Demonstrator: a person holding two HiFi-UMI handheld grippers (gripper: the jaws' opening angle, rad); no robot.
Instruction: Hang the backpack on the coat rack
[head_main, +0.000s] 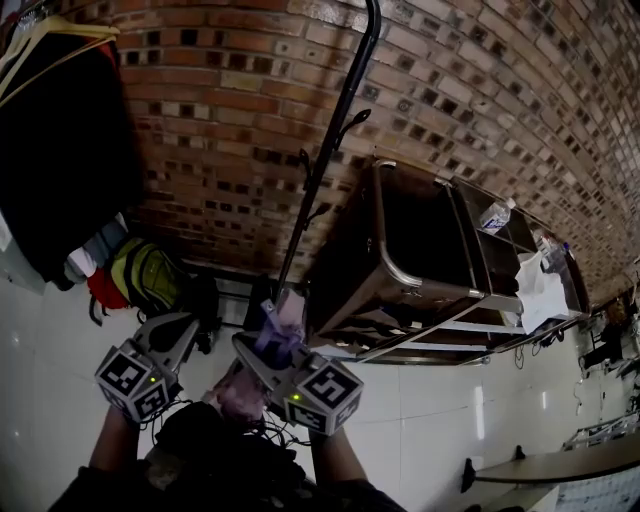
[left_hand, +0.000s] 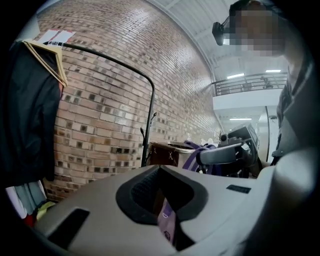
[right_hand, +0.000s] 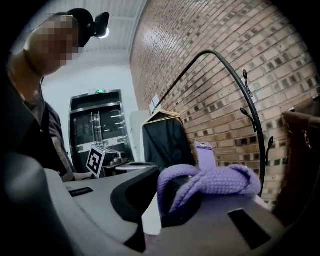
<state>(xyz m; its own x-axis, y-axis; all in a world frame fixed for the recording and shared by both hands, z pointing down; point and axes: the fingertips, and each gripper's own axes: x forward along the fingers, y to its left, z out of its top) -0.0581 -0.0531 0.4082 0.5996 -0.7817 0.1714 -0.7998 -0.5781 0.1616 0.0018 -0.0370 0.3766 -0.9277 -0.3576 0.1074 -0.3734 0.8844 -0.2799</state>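
Left tool (left_hand: 162, 200) and right tool (right_hand: 167, 200) each pinch a purple backpack strap (right_hand: 215, 181) (coat rack (head_main: 330, 140) beyond).

Pale purple backpack (head_main: 240, 395), bunched, low before the rack (head_main: 330, 150), not on a hook. Woven strap (right_hand: 220, 181) folded in loop. Rack black, thin, upright.

no readable text, label or number anywhere.

Left gripper (head_main: 188, 328), right gripper (head_main: 258, 343) side by side at purple backpack (head_main: 241, 396); coat rack (head_main: 326, 165) just beyond, against brick wall (head_main: 230, 110).
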